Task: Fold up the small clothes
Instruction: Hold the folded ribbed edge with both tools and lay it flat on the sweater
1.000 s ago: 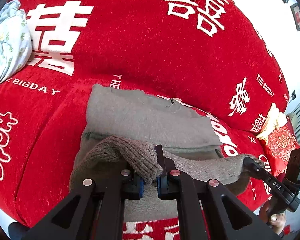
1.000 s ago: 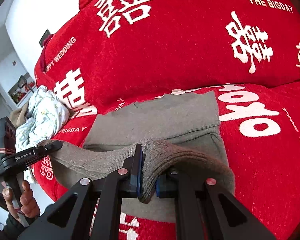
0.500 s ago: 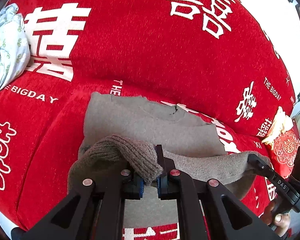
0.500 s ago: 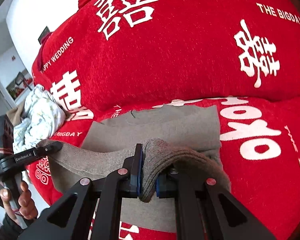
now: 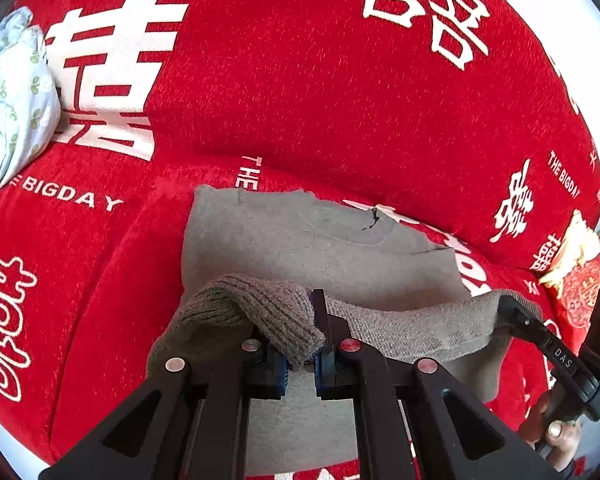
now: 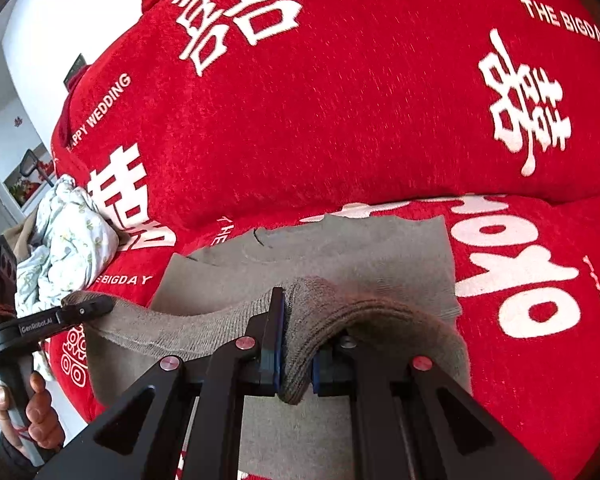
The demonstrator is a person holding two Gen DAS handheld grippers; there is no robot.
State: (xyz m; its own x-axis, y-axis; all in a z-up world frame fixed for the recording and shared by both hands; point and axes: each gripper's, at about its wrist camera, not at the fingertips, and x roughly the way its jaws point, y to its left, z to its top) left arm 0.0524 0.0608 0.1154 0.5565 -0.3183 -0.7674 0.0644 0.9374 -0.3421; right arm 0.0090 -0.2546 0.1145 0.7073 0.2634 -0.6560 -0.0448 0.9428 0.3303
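Nearest the left wrist camera: left gripper (image 5: 300, 354), jaws clamped tight on the ribbed hem of a grey knitted sweater (image 5: 320, 248), a wad of the knit bulging up over the blue pads. Nearest the right wrist camera: right gripper (image 6: 296, 360), jaws likewise pinched closed on the same hem, fabric folded down between the pads. Between the two grippers: hem edge lifted clear of the cloth beneath and stretched as a sagging band from one grip to the other. At the lower right of the left wrist view: a hand (image 5: 556, 428) around the handle of the other gripper. At the lower left of the right wrist view: a hand (image 6: 24, 408) around the handle of the left one.

Just beyond the raised hem: rest of the sweater lying flat on the seat of a sofa, neckline towards the backrest, a small dark thread near the collar. Under and around it: red sofa cover (image 5: 340, 100) printed with white characters and "THE BIGDAY". Farther off to the left: crumpled pale floral cloth (image 5: 8, 96) against the cushion. Far right: red and gold embroidered pillow (image 5: 580, 288). Behind: white wall (image 6: 32, 40).
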